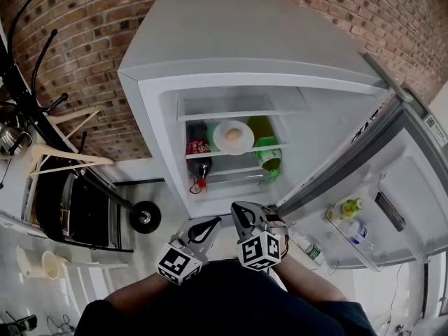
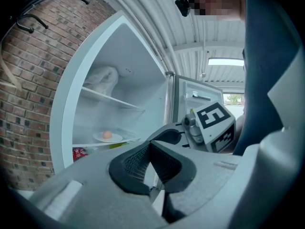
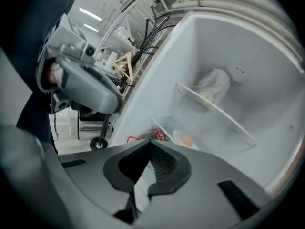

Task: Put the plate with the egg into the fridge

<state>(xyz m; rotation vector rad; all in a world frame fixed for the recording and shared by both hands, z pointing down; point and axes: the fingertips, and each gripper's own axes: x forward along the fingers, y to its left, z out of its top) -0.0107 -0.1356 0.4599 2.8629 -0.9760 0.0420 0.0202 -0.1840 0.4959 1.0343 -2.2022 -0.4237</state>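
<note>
Your left tongs and right tongs are pressed together, empty. The white round plate looks stiff and slick: take its rim and keep it level, because the fragile pale-brown egg rolls.

White plate bearing egg rests flat on open fridge shelf.

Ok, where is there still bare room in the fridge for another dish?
The top shelf is bare in front of the white bag. The shelf below is crowded: the plate sits between the cola bottle and the green bottle.
</note>
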